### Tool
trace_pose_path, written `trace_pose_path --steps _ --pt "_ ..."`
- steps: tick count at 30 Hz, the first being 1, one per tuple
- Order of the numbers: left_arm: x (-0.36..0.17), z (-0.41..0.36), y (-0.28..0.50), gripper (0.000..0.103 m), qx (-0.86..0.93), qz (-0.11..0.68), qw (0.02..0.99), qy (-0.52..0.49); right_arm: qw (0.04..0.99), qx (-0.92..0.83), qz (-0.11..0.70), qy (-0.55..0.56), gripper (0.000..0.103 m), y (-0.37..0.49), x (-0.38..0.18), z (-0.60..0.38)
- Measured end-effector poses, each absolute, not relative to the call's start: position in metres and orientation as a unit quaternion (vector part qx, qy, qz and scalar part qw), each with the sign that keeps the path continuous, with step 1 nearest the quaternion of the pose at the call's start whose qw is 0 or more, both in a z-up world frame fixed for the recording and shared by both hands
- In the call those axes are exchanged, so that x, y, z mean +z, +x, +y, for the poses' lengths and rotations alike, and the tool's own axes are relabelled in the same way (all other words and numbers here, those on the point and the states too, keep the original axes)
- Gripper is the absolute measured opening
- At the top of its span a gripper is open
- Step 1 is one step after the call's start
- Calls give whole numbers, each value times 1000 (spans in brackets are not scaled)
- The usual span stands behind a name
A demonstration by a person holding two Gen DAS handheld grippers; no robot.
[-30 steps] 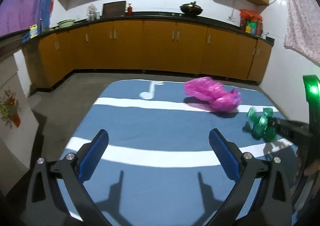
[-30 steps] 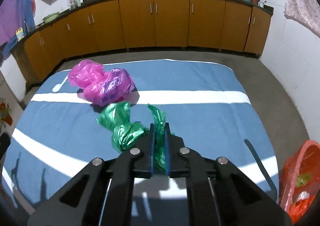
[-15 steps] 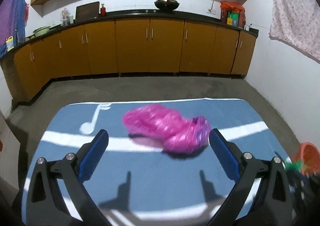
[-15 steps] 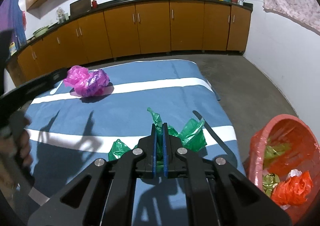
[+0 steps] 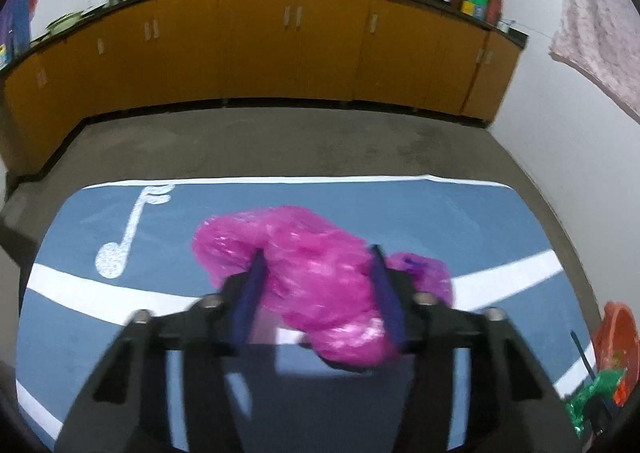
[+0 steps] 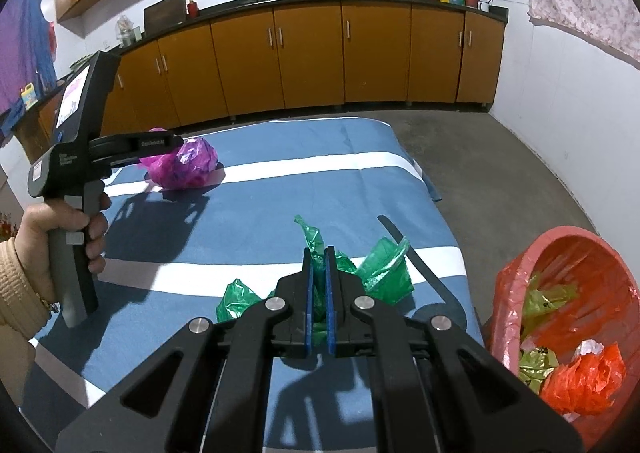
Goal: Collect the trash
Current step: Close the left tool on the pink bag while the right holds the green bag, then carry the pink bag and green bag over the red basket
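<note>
A crumpled pink plastic bag [image 5: 316, 285] lies on the blue striped table cloth [image 5: 460, 229]. My left gripper [image 5: 318, 253] has its fingers on both sides of the bag, partly closed against it. The bag also shows in the right wrist view [image 6: 180, 167], with the left gripper [image 6: 160, 143] over it. My right gripper [image 6: 319, 253] is shut on a green plastic bag [image 6: 384, 269] and holds it above the table's right end, near the red basket [image 6: 516, 277] lined with a red bag and holding trash.
The basket [image 5: 614, 333] stands on the concrete floor right of the table. Orange cabinets [image 6: 312, 57] with a black counter run along the back wall. A white wall [image 6: 568, 101] with a hanging floral cloth is on the right.
My left gripper has moved forward onto the pink bag and its fingers have closed in around it. My right gripper has carried the green bag rightward toward the basket.
</note>
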State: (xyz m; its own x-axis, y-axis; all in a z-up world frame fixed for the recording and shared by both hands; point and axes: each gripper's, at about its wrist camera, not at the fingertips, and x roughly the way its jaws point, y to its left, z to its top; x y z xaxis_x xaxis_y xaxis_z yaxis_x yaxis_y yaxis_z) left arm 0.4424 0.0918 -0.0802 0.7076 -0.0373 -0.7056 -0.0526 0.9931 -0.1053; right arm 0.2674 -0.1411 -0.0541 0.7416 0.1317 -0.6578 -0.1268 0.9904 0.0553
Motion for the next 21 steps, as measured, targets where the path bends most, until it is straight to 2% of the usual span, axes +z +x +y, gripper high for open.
trace_pose_path --steps 2,8,21 --pt "-79 85 438 33 5 379 925 -39 933 67 353 4 5 265 -53 -142" --pt "-77 88 414 24 14 377 925 -38 937 62 343 15 5 253 -38 -150" --pt "-24 72 302 22 -42 326 944 -21 955 28 293 25 5 202 10 -180"
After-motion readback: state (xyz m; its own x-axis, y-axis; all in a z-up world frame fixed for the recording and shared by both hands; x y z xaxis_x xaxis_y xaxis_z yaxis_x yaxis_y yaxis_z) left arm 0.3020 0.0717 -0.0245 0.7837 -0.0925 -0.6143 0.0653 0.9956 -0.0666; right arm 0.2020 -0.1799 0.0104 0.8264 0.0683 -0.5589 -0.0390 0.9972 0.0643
